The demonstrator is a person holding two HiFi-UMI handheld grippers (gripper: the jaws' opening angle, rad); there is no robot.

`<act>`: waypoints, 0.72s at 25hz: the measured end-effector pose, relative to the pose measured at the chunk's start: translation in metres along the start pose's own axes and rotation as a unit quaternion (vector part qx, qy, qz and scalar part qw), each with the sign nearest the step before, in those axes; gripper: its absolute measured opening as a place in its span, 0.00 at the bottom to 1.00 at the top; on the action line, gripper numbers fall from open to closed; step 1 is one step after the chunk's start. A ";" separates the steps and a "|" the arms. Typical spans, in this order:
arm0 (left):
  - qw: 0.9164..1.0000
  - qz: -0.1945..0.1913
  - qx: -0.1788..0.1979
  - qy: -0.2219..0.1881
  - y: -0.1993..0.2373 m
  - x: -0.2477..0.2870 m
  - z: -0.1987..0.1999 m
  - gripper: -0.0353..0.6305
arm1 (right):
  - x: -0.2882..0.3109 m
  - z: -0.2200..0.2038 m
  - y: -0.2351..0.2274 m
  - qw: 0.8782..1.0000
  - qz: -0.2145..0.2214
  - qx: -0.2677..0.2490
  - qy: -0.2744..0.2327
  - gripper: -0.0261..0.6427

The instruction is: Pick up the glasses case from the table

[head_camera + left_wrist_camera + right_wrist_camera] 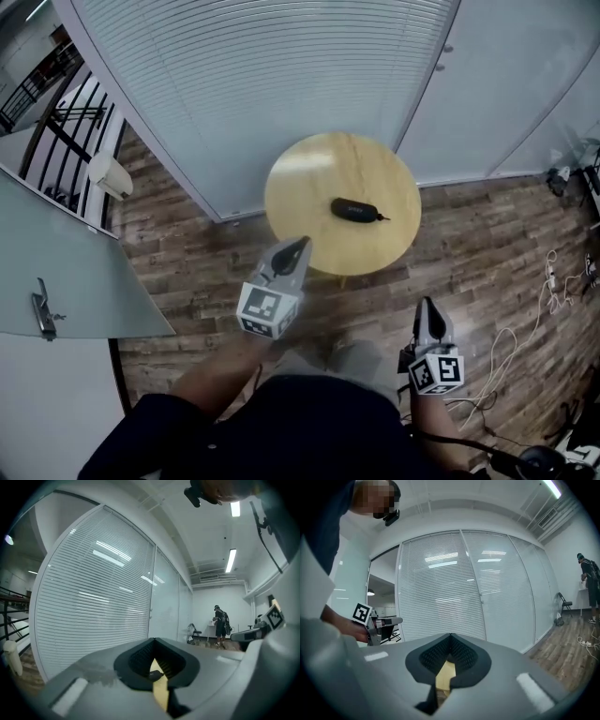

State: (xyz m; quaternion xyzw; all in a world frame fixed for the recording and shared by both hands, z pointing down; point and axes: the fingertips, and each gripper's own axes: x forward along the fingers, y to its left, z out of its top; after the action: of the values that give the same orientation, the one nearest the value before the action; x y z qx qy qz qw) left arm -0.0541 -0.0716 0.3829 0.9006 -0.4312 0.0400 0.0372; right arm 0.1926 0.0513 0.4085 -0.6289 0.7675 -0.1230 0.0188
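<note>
Dark glasses case (356, 210) on round wooden bench (305, 183). Left tool (298, 249) and right tool (428, 306) closed, empty, apart from case.

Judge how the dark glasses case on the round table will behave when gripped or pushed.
The glasses case looks rounded and elongated, so a sideways push may roll it. It looks small beside the wooden table, so probably light. Its surface looks plain and dark, possibly slippery.
</note>
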 end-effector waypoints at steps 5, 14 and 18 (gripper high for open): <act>1.000 0.009 -0.019 -0.009 0.025 0.028 0.011 0.06 | 0.063 0.003 -0.010 1.000 0.027 -0.005 0.001 0.05; 0.999 0.051 0.000 0.000 0.061 0.107 0.004 0.06 | 0.197 0.020 -0.035 0.993 0.112 -0.042 0.018 0.05; 0.997 0.070 -0.002 0.015 0.077 0.151 -0.002 0.06 | 0.251 0.023 -0.051 0.987 0.146 -0.055 0.047 0.05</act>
State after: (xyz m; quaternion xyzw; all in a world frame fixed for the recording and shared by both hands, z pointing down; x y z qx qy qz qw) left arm -0.0201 -0.2368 0.4029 0.8676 -0.4925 0.0548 0.0426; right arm 0.1935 -0.2052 0.4288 -0.5039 0.8566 -0.1060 -0.0337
